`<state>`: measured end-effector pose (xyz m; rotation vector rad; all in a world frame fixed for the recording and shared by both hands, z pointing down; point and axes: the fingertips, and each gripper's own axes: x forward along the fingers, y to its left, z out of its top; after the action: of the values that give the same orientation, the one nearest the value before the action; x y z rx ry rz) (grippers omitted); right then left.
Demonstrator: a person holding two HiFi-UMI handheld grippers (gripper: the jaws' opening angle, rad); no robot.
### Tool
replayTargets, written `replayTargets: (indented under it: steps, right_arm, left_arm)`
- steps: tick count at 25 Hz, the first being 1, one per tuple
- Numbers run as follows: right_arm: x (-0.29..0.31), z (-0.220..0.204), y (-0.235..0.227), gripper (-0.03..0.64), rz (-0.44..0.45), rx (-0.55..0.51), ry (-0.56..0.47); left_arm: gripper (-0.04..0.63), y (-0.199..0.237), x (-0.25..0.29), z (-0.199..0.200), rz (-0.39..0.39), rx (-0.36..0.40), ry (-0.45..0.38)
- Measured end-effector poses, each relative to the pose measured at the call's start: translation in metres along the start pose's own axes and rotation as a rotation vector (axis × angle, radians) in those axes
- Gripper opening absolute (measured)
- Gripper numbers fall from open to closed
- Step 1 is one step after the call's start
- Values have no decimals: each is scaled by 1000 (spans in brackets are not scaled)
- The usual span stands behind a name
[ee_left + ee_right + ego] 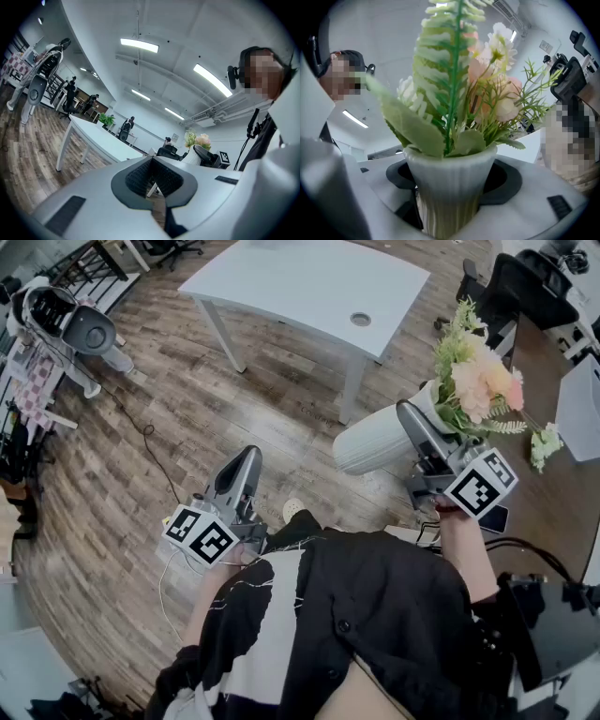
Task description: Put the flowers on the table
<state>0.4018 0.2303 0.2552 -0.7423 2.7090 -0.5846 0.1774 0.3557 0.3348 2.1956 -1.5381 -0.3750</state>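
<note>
A white ribbed vase point(450, 187) with pink and cream flowers and green fern leaves point(487, 93) fills the right gripper view, pinched between the two jaws. In the head view my right gripper point(405, 423) holds that vase point(380, 439) tipped on its side in the air, with the flowers point(478, 376) pointing right over a dark brown table point(548, 493). My left gripper point(246, 460) is low at the left above the wooden floor, shut with nothing in it. The left gripper view also shows the flowers point(199, 139), far off at the right.
A white table point(309, 282) stands ahead on the wood floor. A black office chair point(530, 287) is at the top right beside the brown table. A grey machine on a stand point(80, 329) is at the far left. Several people point(126, 127) sit in the distance.
</note>
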Motion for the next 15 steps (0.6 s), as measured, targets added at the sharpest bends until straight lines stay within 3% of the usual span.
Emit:
replayTargets:
  steps: [15]
  right_arm:
    - [4, -2, 10, 365, 49, -13, 15]
  left_arm:
    - [12, -7, -2, -2, -3, 2, 1]
